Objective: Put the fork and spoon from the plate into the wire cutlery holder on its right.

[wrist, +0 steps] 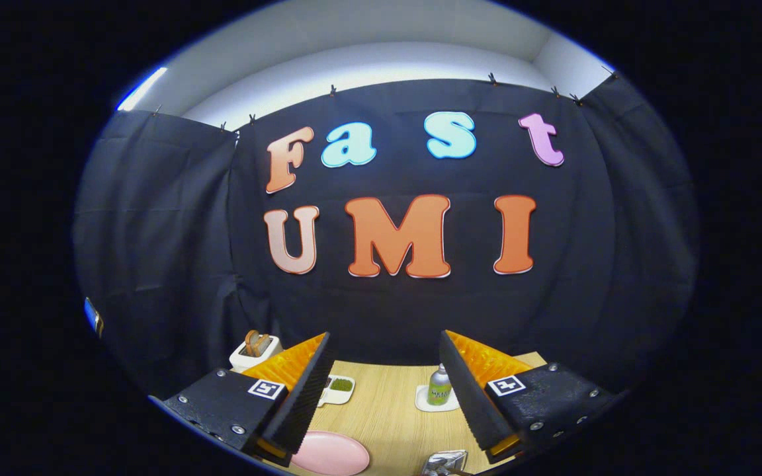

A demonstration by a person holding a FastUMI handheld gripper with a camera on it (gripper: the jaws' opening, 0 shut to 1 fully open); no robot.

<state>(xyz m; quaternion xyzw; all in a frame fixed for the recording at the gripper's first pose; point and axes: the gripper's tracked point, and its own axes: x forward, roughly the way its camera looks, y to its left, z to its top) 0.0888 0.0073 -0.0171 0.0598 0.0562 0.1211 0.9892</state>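
At the near edge of the wooden surface (387,410), a pink plate (331,453) is seen just ahead of the left finger; no cutlery can be made out on it. The fingers (387,390) are held spread, nothing between them. A shiny metallic object (446,462), too cut off to identify, is seen by the right finger.

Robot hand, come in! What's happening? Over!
Gripper open, holding nothing, above table. Pink plate near the fingers. Green bottle beyond. Over.

Green bottle (439,385) on coaster — toaster (255,350) beyond.
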